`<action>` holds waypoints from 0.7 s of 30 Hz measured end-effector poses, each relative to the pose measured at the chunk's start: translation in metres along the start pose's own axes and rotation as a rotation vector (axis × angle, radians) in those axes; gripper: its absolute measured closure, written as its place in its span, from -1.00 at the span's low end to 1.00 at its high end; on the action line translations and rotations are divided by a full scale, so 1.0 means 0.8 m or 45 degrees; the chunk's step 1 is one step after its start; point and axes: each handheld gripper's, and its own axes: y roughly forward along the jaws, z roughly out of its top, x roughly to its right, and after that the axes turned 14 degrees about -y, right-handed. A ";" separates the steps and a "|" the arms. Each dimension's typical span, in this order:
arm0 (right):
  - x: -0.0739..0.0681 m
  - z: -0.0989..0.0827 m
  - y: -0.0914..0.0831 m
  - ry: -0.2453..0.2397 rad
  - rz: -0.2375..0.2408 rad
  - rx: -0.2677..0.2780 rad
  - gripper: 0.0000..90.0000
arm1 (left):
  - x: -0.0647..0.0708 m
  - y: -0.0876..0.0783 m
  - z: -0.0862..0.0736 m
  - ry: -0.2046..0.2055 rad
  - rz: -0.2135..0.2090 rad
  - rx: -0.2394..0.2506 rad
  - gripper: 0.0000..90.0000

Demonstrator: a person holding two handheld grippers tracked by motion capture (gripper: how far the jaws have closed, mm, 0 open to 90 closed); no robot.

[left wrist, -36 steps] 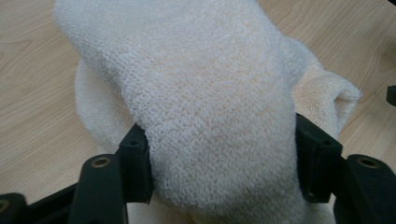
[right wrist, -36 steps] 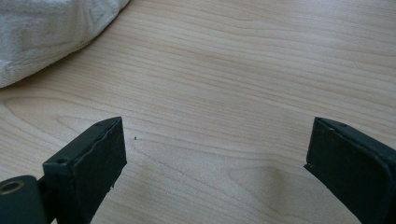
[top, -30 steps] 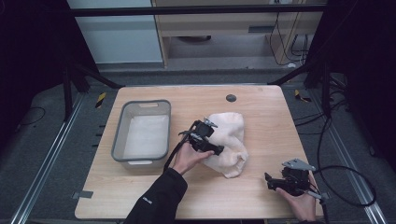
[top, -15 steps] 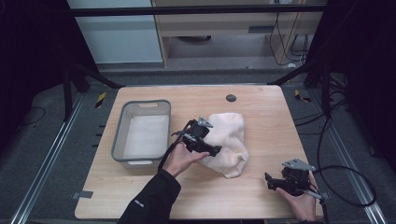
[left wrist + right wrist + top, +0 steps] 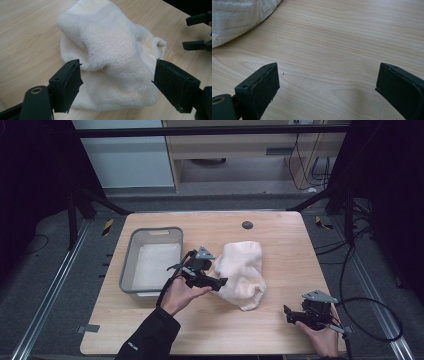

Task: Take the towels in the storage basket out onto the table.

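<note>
— Where is the towel (image 5: 242, 272) sitting right now?

— It is lying bunched in a soft heap near the middle of the wooden table (image 5: 280, 240), just to the right of the grey bin (image 5: 150, 265). No part of it is hanging over the bin's rim.

— And the left gripper (image 5: 212, 282)?

— It is hovering at the towel's left edge with its jaws spread wide, gripping nothing. In the left gripper view the fluffy mound is sitting between and beyond the two black pads, not pinched by them.

— The other one?

— The right gripper (image 5: 295, 316) is resting low near the table's front right corner, well apart from the towel, jaws released too. The right gripper view is looking over bare wood with just a corner of towel at the upper left.

— So what is worrying you?

— The heap is thick and loose. If the left jaws are closing on only the top fold, I think the cloth is going to slip out or trail behind as it lifts. Closing too deep risks scraping the pads on the wood instead.

— Anything with the bin?

— It is sitting close by that hand, so a careless swing could be knocking it sideways. And a dragging tail of towel might be catching on its rim.
</note>
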 end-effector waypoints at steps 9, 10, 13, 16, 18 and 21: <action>0.000 0.000 0.000 -0.003 0.000 -0.001 -0.90 | -0.015 -0.022 -0.023 -0.018 -0.004 0.046 -0.49; 0.000 0.000 0.000 -0.003 -0.001 -0.001 -0.90 | -0.015 -0.022 -0.023 -0.018 -0.004 0.046 -0.49; -0.001 0.000 0.000 -0.003 0.000 -0.002 -0.90 | -0.022 -0.032 -0.034 -0.017 -0.007 0.059 -0.49; -0.001 0.000 0.000 -0.004 0.001 -0.003 -0.90 | -0.029 -0.040 -0.043 -0.021 -0.002 0.073 -0.48; -0.001 0.000 0.000 -0.007 0.001 -0.004 -0.90 | -0.033 -0.047 -0.049 -0.025 0.000 0.082 -0.47; -0.001 0.000 0.000 -0.006 0.001 -0.005 -0.90 | -0.038 -0.058 -0.058 -0.032 -0.005 0.099 -0.46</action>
